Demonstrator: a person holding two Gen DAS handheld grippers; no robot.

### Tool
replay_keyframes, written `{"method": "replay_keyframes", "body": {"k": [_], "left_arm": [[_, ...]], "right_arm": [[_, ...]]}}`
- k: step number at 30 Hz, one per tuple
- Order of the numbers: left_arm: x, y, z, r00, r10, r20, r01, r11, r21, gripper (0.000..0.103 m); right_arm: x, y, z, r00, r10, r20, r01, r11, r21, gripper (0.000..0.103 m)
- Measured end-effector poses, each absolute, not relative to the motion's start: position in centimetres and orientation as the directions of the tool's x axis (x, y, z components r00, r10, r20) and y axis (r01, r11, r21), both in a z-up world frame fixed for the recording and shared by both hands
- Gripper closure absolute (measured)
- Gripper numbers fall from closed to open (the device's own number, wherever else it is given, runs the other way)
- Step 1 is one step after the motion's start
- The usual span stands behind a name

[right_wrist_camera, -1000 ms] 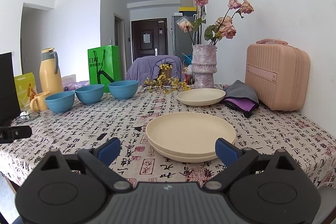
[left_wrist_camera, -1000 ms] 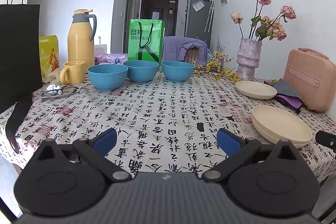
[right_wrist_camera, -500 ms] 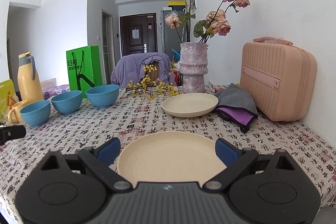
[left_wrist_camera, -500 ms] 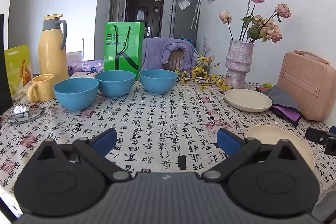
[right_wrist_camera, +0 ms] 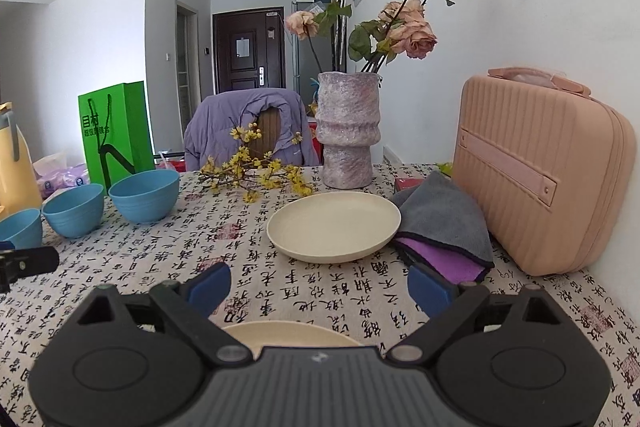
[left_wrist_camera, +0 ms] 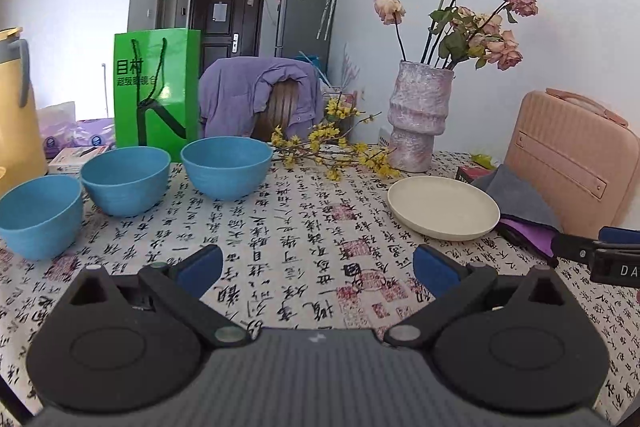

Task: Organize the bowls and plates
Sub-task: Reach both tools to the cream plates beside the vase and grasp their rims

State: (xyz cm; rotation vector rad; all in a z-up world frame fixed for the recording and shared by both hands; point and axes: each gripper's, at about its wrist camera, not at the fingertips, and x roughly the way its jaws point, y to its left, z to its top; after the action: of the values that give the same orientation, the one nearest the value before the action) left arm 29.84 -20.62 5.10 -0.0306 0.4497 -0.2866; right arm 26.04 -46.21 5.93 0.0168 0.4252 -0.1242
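Three bowls (left_wrist_camera: pixel 132 183) at frame left and plate (right_wrist_camera: pixel 334 223) at centre await stacking; left gripper (left_wrist_camera: pixel 318 263) and right gripper (right_wrist_camera: pixel 318 287), both spread and empty, seemingly approach, another plate (right_wrist_camera: pixel 292 335) below right.

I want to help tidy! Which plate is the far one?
Find the tall mottled pink vase holding dried roses. Right before it lies a round cream plate on the calligraphy-print tablecloth. Unlike the nearer plate, a grey cloth touches its right rim.
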Motion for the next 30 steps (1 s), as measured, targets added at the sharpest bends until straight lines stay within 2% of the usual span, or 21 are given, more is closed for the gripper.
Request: {"method": "replay_keyframes", "body": {"k": [10, 19, 23, 25, 27, 30], "left_arm": [[39.5, -25.0, 5.9, 0.813, -0.369, -0.451, 0.353, 0.927, -0.123, 0.000], [49.6, -29.0, 3.7, 0.715, -0.400, -0.574, 0.331, 0.916, -0.226, 0.001], [52.6, -31.7, 2.2, 0.665, -0.419, -0.618, 0.337, 0.907, -0.253, 0.010], [53.9, -33.0, 1.3, 0.661, -0.396, -0.637, 0.319, 0.917, -0.240, 0.017], [54.9, -34.1, 0.5, 0.639, -0.399, -0.658, 0.313, 0.916, -0.252, 0.032], [55.8, -35.6, -0.8, 0.602, -0.423, -0.677, 0.320, 0.905, -0.281, 0.039]], "right_arm": [[35.0, -49.8, 6.5, 0.865, -0.138, -0.482, 0.127, 0.990, -0.056, 0.018], [43.8, -53.7, 6.4, 0.819, -0.140, -0.556, 0.121, 0.990, -0.072, 0.025], [47.5, -56.2, 5.4, 0.785, -0.134, -0.605, 0.144, 0.989, -0.033, 0.037], [48.9, -57.5, 4.8, 0.768, -0.123, -0.629, 0.154, 0.988, -0.005, 0.044], [50.1, -58.7, 4.0, 0.754, -0.116, -0.647, 0.174, 0.984, 0.027, 0.053], [51.2, -59.9, 2.9, 0.742, -0.106, -0.662, 0.186, 0.981, 0.052, 0.065]]}}
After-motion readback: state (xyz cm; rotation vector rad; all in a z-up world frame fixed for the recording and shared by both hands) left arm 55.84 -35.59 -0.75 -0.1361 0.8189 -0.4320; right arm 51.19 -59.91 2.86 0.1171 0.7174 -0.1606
